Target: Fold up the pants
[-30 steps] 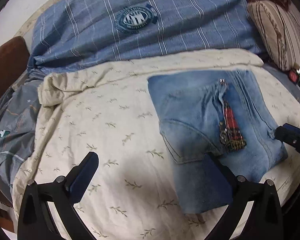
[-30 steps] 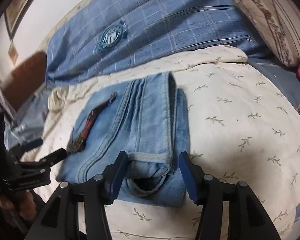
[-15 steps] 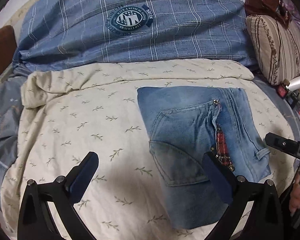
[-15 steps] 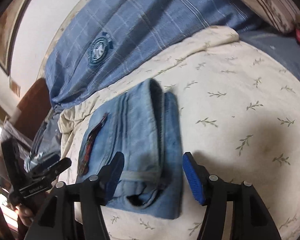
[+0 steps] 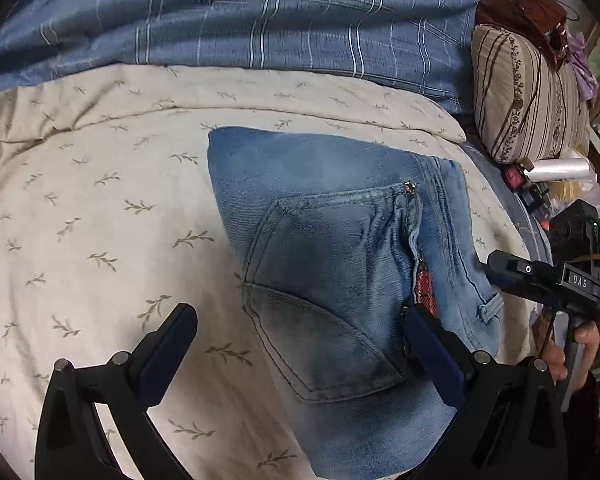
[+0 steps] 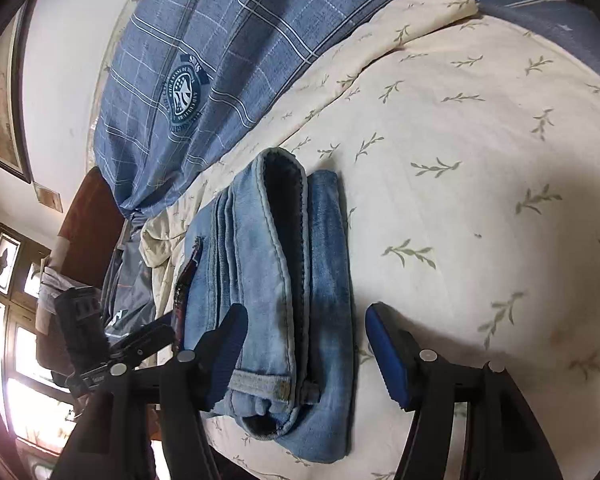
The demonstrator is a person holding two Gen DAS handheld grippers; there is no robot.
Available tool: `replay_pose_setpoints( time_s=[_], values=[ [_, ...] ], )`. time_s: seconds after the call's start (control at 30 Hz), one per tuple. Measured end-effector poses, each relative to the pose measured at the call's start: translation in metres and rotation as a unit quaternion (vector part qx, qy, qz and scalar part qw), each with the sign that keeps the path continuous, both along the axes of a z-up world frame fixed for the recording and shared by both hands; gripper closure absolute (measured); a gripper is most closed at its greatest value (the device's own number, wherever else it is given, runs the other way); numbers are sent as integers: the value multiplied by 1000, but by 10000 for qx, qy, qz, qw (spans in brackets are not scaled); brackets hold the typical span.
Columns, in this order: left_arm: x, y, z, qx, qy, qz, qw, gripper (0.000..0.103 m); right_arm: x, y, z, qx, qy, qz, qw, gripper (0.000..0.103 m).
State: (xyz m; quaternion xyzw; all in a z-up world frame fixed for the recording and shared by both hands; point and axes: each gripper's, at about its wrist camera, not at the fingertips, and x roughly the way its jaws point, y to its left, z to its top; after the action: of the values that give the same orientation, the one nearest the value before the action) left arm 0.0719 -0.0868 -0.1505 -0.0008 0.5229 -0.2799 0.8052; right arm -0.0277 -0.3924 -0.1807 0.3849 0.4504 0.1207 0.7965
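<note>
Right wrist view. Item: pants [image 6: 284,304], light-blue denim, folded into a compact stack of several layers, lying on the cream leaf-print bedcover [image 6: 480,152] of the bed, near its front edge and well clear of the blue plaid pillow [image 6: 204,56] at the head.

Orientation: long axis of the bundle runs from the front edge of the bed toward the head. The waistband end with its button faces the front edge; the rounded fold faces the pillow. Back pocket uppermost, seen in the left wrist view.

Tongs: right tongs [image 6: 300,350] open, jaws just widened, straddling the waistband end without pressing it. Left tongs [image 5: 296,354] open, one finger over the denim by the pocket, the other over bare bedcover; nothing gripped.

Risks, as judged:
- Top layers sit loosely at the waistband end; a grip catching only some of them would likely peel the stack apart.
- A push on the soft bedcover may drag or skew the bundle.
- The bundle lies near the front edge; a sideways nudge could slide it off.
</note>
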Motion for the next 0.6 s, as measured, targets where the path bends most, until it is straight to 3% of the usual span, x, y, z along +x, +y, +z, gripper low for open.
replay_pose_setpoints(
  time_s=[0.33,0.4,0.6],
  values=[
    [15,-11,-9,-470,427,-515,9967,0,13,21,-5,114,103,372,9992,36],
    [12,-18,-10,-383,350,-618,9967,0,14,26,-3,56,21,465,9989,35],
    [15,-23,-16,-547,450,-601,9957,0,17,32,-8,153,-4,390,9991,35]
  ],
)
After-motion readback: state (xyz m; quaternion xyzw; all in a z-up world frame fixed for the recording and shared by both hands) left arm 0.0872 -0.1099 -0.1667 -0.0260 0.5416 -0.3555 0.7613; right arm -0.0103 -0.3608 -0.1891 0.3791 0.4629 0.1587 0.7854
